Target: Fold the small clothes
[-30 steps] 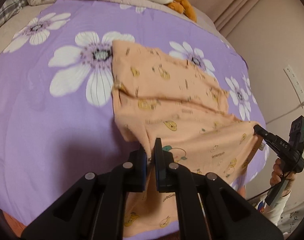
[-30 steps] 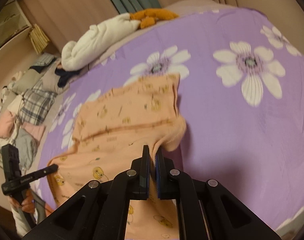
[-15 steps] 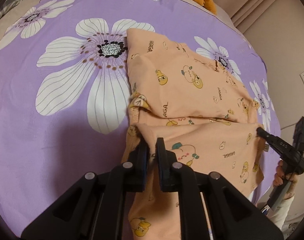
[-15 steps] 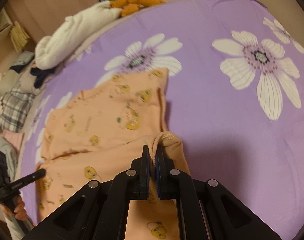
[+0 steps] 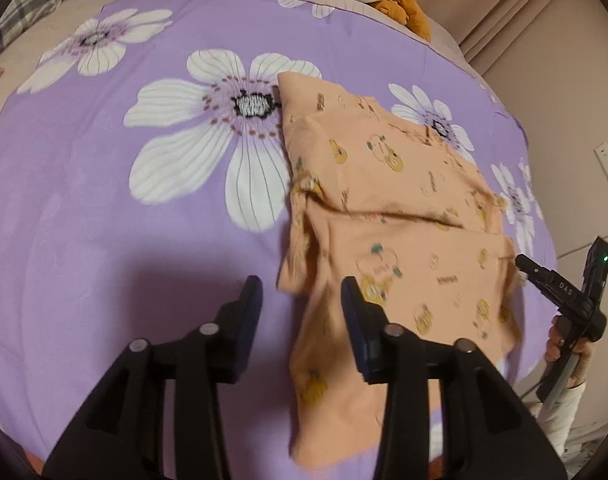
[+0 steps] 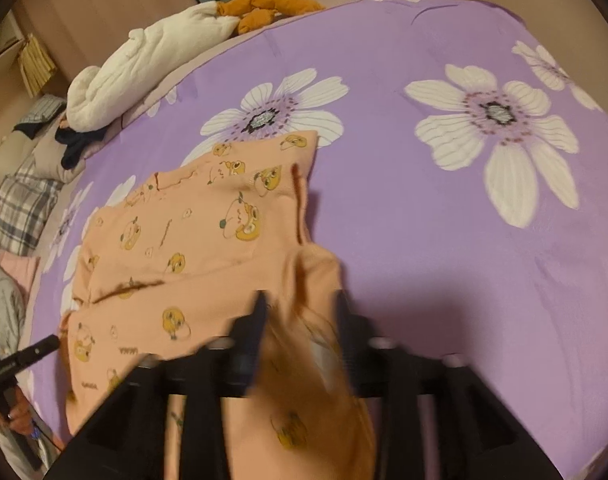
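A small peach garment (image 5: 388, 216) with yellow cartoon prints lies on the purple flowered bedspread (image 5: 104, 220), its near part folded over the far part. It also shows in the right wrist view (image 6: 192, 240). My left gripper (image 5: 300, 300) is open, just above the garment's near left corner, holding nothing. My right gripper (image 6: 300, 312) is open over the garment's near right corner, blurred by motion; cloth lies loose between its fingers. The right gripper (image 5: 560, 292) also shows at the garment's right edge in the left wrist view.
A white pillow (image 6: 144, 64) and an orange plush toy (image 6: 272, 4) lie at the head of the bed. Plaid and other clothes (image 6: 24, 208) are piled at the left. A wall (image 5: 564, 80) stands on the right side.
Both grippers carried the garment's near edge forward over the far part, then opened and let it go. The folded cloth now rests on the bed.
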The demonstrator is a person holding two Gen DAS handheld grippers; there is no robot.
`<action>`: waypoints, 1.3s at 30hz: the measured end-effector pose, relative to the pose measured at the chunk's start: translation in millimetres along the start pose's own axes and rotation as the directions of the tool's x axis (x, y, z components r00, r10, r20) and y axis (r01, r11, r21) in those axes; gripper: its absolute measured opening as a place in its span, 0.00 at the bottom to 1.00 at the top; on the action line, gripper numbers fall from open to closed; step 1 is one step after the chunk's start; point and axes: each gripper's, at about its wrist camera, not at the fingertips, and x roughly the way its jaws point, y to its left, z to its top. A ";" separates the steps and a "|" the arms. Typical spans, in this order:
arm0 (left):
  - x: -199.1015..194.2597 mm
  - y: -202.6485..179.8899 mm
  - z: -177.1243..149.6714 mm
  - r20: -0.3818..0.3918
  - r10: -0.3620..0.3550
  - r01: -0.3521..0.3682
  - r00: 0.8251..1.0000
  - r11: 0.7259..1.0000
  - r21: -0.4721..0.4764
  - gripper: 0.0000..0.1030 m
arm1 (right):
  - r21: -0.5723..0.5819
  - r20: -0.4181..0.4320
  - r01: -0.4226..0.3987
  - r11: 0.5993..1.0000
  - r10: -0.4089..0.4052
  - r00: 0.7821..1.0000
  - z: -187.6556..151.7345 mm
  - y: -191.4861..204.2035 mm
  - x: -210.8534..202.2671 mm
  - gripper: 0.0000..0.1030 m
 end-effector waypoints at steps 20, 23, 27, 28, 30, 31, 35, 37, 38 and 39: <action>13.7 -20.3 -74.3 -0.124 -0.077 0.081 0.989 0.996 0.022 0.47 | 0.092 -0.072 -0.032 0.995 0.039 0.997 -80.1 -36.2 -25.5 0.46; 18.0 -24.7 -78.8 -0.125 -0.072 0.077 0.990 0.996 0.034 0.21 | 0.079 -0.083 -0.063 0.995 0.070 0.994 -85.0 -30.1 -21.3 0.28; 16.6 -23.6 -77.5 -0.128 -0.091 0.091 0.988 0.996 -0.005 0.07 | 0.085 -0.083 -0.079 0.993 0.086 0.993 -84.4 -28.9 -16.9 0.09; 11.9 -25.4 -75.5 -0.118 -0.088 0.089 0.989 0.996 0.001 0.07 | 0.086 -0.078 -0.082 0.993 0.088 0.993 -83.7 -28.1 -18.6 0.09; -2.5 -28.9 -69.9 -0.085 -0.095 0.096 0.992 0.995 0.008 0.06 | 0.090 -0.053 -0.120 0.989 0.125 0.991 -79.4 -26.0 -27.7 0.08; -13.0 -31.6 -65.1 -0.063 -0.108 0.109 0.992 0.994 0.014 0.06 | 0.110 -0.039 -0.149 0.983 0.154 0.987 -77.2 -26.2 -33.0 0.08; -56.8 -46.1 -46.0 0.042 -0.137 0.135 0.990 0.989 0.060 0.06 | 0.129 0.064 -0.271 0.954 0.264 0.962 -60.7 -20.2 -69.2 0.08; -81.1 -52.9 -36.4 0.104 -0.152 0.144 0.983 0.986 0.080 0.06 | 0.087 0.131 -0.282 0.955 0.270 0.954 -52.3 -11.3 -93.3 0.08; -92.7 -55.7 -32.4 0.128 -0.167 0.156 0.977 0.983 0.092 0.06 | 0.070 0.158 -0.289 0.955 0.275 0.948 -48.7 -6.9 -103.4 0.08; -103.9 -58.5 -29.0 0.153 -0.179 0.165 0.972 0.981 0.101 0.06 | 0.048 0.190 -0.300 0.953 0.286 0.939 -44.8 -2.2 -116.3 0.08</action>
